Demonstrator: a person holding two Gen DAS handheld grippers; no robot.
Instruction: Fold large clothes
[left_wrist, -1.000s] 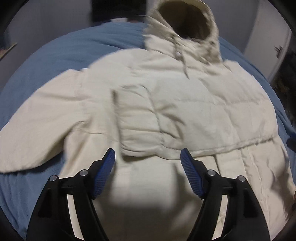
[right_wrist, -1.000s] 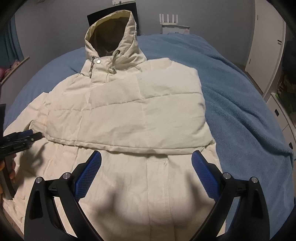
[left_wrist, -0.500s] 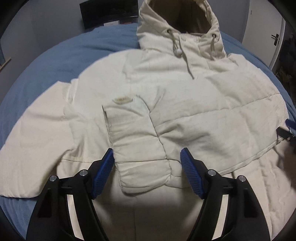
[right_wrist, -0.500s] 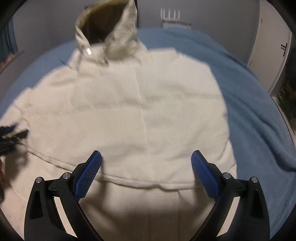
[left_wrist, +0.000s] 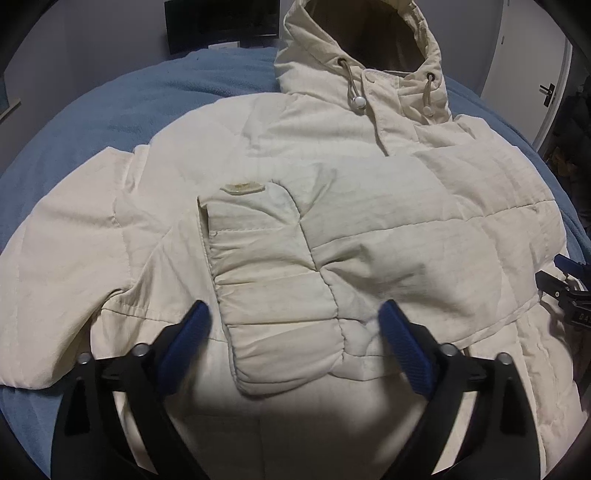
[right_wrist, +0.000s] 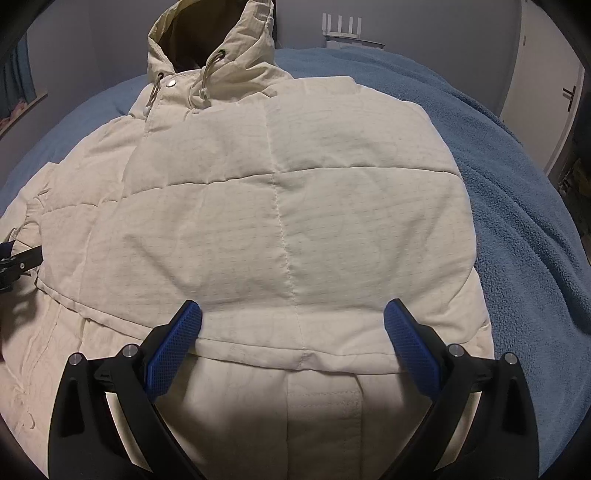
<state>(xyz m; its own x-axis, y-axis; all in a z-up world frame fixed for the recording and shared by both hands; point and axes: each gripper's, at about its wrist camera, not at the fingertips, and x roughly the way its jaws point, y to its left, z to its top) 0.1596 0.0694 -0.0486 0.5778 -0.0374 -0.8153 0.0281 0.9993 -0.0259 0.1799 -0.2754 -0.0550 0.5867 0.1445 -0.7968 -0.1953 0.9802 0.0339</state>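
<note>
Blue blanket (right_wrist: 517, 221) under jacket (right_wrist: 277, 203) (left gripper (left_wrist: 291, 332) opening over cuff).

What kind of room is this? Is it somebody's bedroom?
Probably a bedroom. A cream hooded jacket is spread on what looks like a bed with a blue fleece blanket, and there is a door with a handle in the grey wall behind.
</note>
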